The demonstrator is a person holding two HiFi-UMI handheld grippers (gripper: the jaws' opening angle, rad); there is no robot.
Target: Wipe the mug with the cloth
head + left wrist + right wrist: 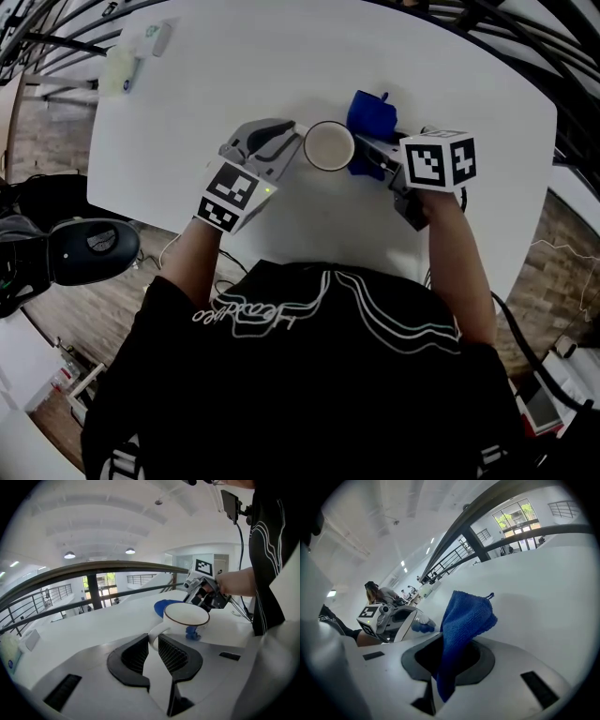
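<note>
A white mug (pixel 329 146) with a dark rim stands upright near the middle of the white table (pixel 281 56). My left gripper (pixel 292 142) reaches it from the left and is shut on the mug's handle (pixel 153 636); the mug's bowl (pixel 186 616) sits just beyond the jaws. A blue cloth (pixel 372 117) lies bunched against the mug's right side. In the right gripper view that cloth (pixel 464 618) stands up between the jaws, and my right gripper (pixel 445 663) is shut on it. The right gripper (pixel 367 155) is close to the mug's right wall.
Pale green and white items (pixel 131 56) lie at the table's far left corner. The table's near edge (pixel 309 258) runs just in front of the person's body. A black seat (pixel 89 248) stands on the floor at the left, and dark railings (pixel 93 569) curve round the far side.
</note>
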